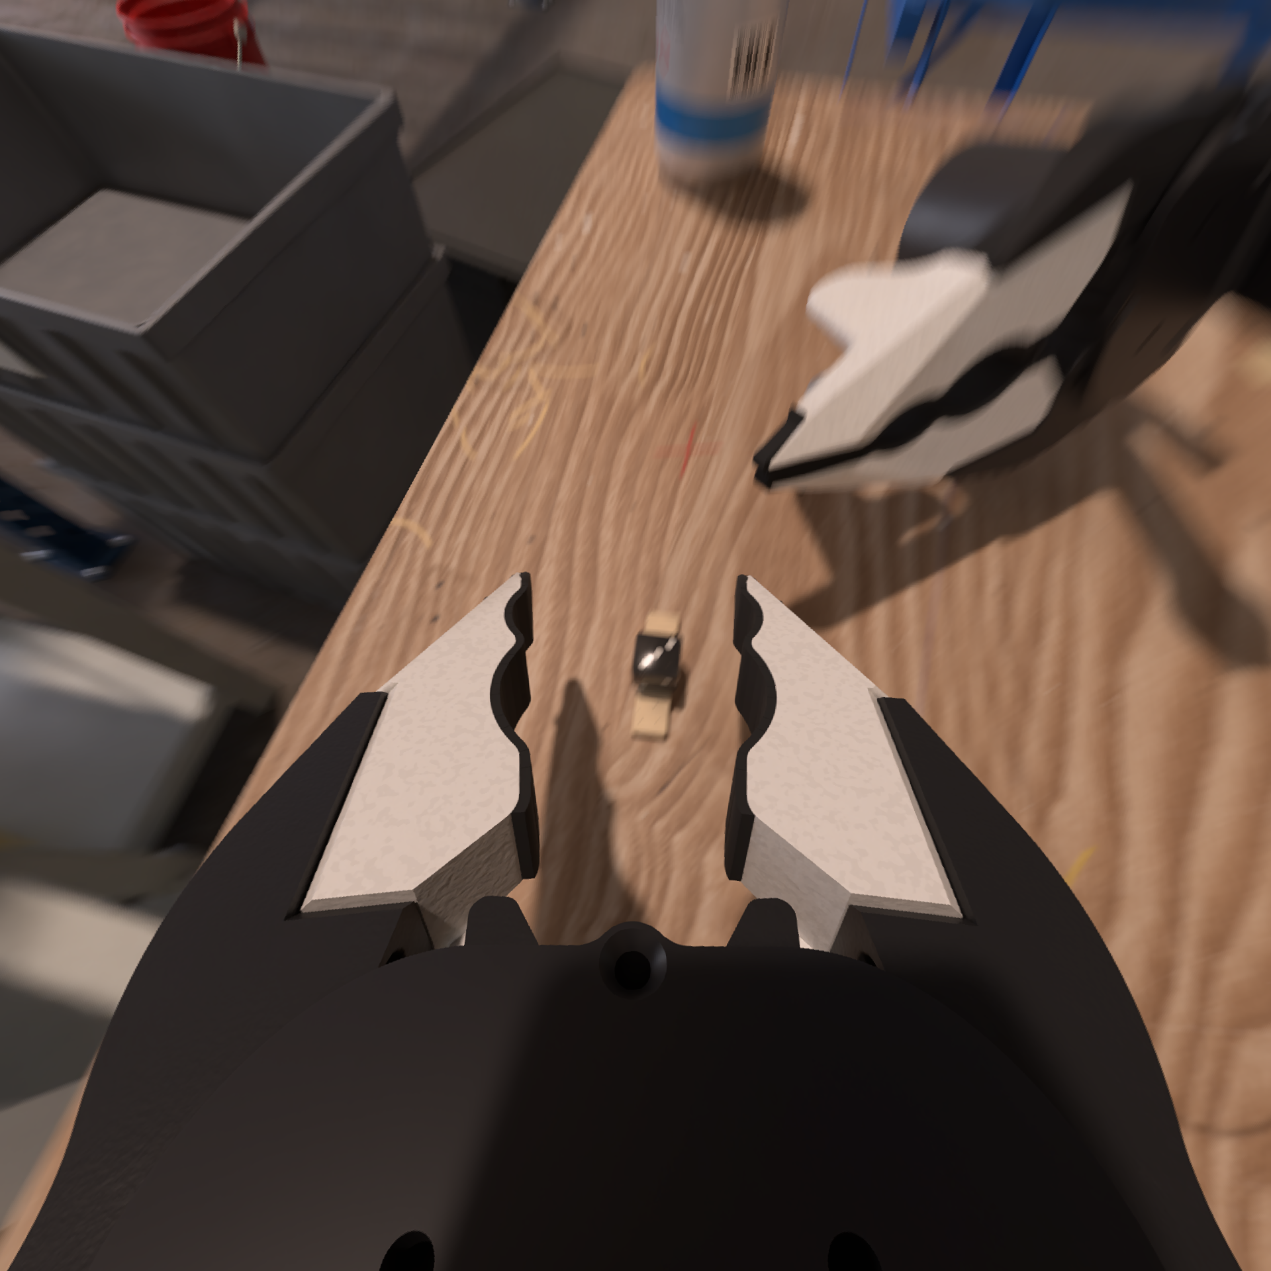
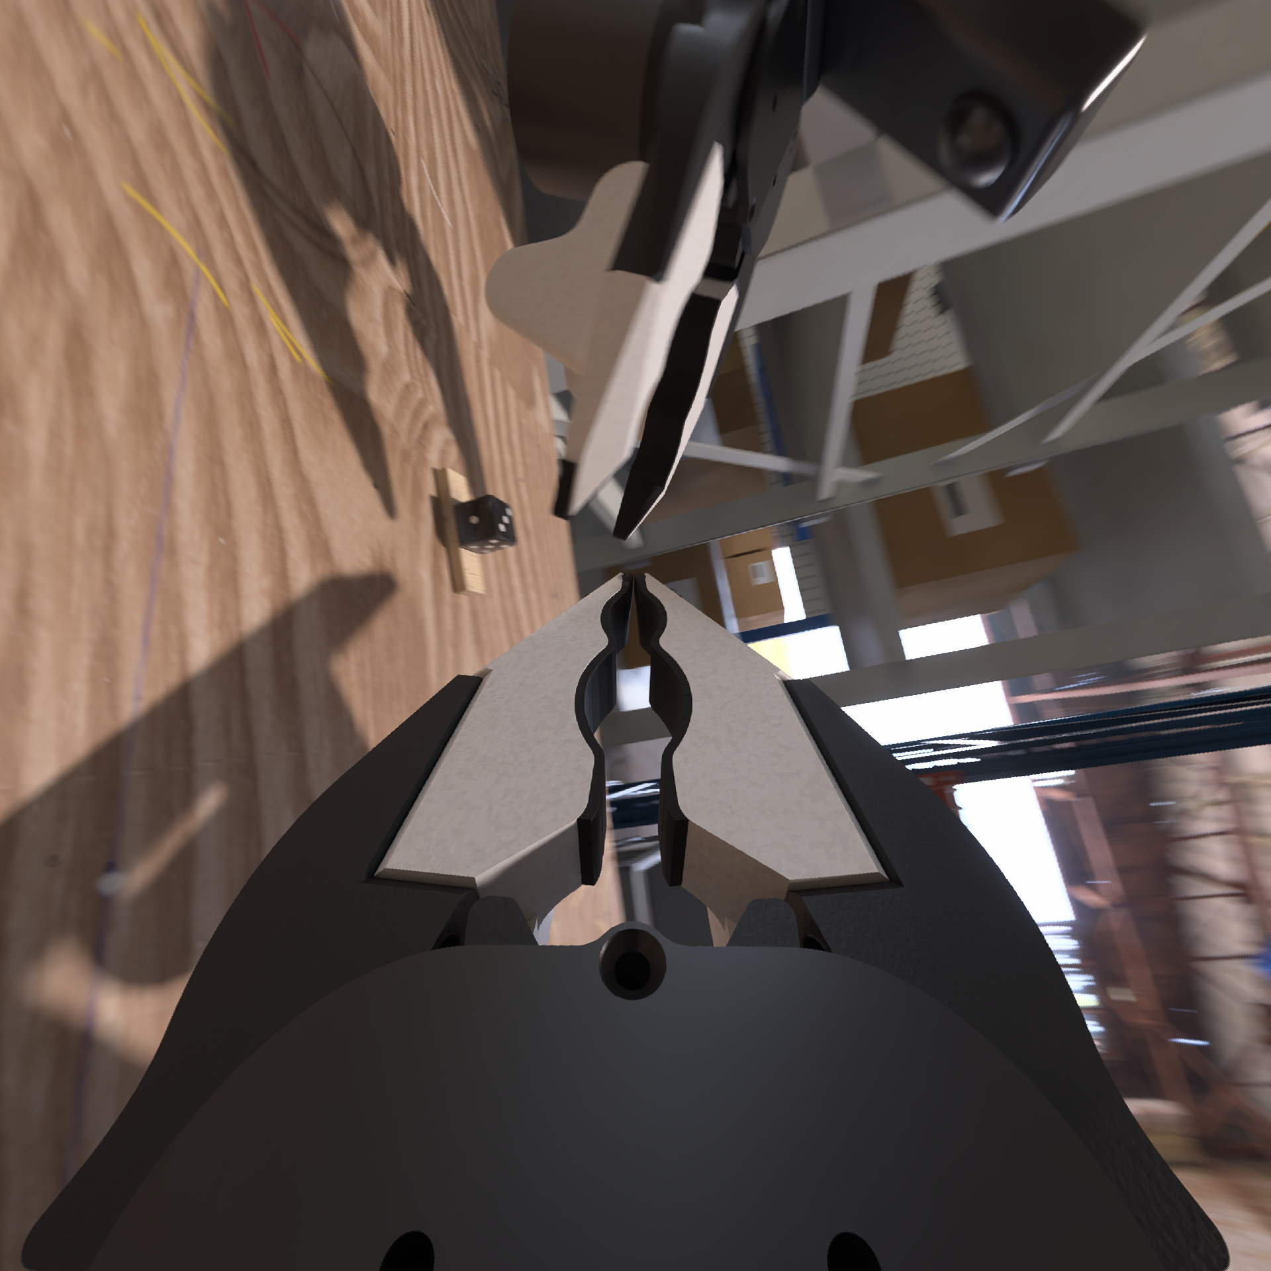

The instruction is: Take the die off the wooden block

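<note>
A small black die [image 1: 657,657] sits on a thin pale wooden block [image 1: 653,715] that lies flat on the wooden table [image 1: 619,413]. My left gripper [image 1: 633,584] is open and empty, held above the table with the die seen between its fingers, farther down. My right gripper [image 2: 634,581] is shut and empty; it also shows in the left wrist view [image 1: 774,454], to the right of the die and above the table. In the right wrist view the die [image 2: 487,524] and block [image 2: 459,543] lie to the left, with the left gripper [image 2: 591,523] above them.
A grey open bin [image 1: 206,206] stands off the table's left edge. A white and blue can [image 1: 712,89] stands at the far end of the table. A red object [image 1: 186,31] is at the far left. Shelving [image 2: 963,413] lies beyond the table edge.
</note>
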Robot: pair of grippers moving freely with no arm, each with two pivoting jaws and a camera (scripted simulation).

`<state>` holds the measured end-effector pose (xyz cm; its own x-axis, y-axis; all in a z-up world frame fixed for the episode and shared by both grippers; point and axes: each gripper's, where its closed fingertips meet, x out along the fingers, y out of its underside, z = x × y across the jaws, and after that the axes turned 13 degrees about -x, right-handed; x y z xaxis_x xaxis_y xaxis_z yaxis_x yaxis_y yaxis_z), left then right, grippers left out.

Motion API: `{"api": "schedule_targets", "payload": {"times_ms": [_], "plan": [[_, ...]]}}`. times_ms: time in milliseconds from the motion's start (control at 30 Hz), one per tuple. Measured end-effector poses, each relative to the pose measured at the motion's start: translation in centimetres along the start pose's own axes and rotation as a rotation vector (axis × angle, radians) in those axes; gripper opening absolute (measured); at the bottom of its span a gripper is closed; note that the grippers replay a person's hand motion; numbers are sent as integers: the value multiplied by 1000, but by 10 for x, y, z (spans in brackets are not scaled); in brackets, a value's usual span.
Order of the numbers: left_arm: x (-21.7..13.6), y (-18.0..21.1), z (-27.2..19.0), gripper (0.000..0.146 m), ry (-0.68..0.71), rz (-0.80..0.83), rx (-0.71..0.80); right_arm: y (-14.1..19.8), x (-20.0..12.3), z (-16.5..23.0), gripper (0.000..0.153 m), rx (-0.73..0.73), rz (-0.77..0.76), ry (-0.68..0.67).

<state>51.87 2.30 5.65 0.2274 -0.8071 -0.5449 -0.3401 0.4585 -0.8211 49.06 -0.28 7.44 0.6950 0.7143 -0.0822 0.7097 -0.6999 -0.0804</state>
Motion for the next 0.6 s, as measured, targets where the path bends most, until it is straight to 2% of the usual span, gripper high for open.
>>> {"api": "schedule_targets", "payload": {"times_ms": [67, 167, 267, 400, 600], "plan": [[4, 17, 8, 63, -90, 120, 118, 2, 2, 7, 0, 112, -13, -69], [11, 30, 2, 63, -41, 180, 99, 3, 6, 18, 1, 192, -24, -154], [14, 41, 7, 55, -53, 246, 99, 3, 11, 27, 1, 167, -19, -191], [16, 41, 9, 40, -43, 229, 118, 1, 18, 37, 1, 47, -3, -211], [20, 41, 2, 17, -31, 214, 155, 1, 20, 39, 0, -44, 14, -188]]}}
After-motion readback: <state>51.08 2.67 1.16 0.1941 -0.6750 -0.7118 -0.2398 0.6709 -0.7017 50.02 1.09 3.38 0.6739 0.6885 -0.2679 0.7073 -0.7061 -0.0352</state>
